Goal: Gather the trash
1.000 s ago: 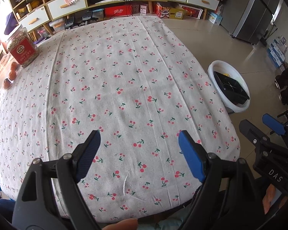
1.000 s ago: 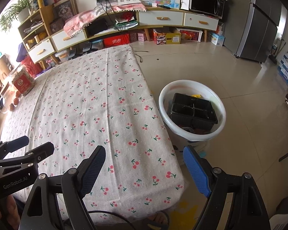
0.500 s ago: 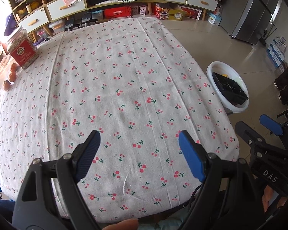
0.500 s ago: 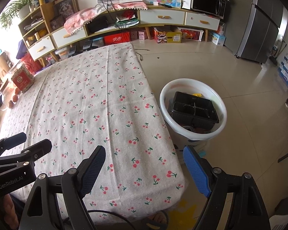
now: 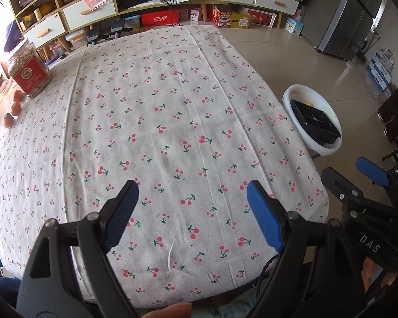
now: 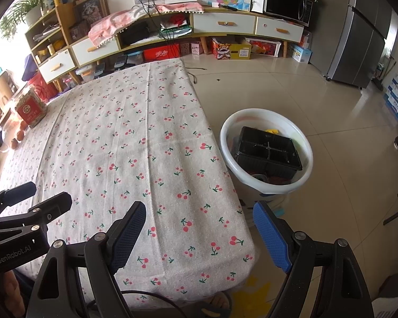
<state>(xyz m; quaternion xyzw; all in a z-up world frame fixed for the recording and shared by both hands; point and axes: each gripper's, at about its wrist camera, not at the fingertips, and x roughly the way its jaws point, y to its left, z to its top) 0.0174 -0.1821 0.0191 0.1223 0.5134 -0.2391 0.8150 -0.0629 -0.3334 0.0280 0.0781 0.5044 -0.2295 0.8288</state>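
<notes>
The bench (image 5: 172, 106) wears a pale grey-white cloth printed with small red cherries on green stems. At the right of the frame on the beige floor tiles (image 6: 318, 92) stands a white tub (image 6: 309, 159) holding a black tray (image 6: 268, 151) and something yellow. Both tools are black with blue ribbed pads (image 5: 262, 220). The jar (image 5: 29, 71) at upper left bears a red label.

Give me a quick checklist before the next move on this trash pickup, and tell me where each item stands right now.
1. Left gripper jaws open and empty: ok.
2. Right gripper jaws open and empty: ok.
3. White bin on the floor beside the table, within view: ok.
4. Room left in the bin: cannot tell; a black divided tray lies across the top.
5. Trash left on the cherry tablecloth: none visible; only a jar and small orange fruits at the far left edge.
</notes>
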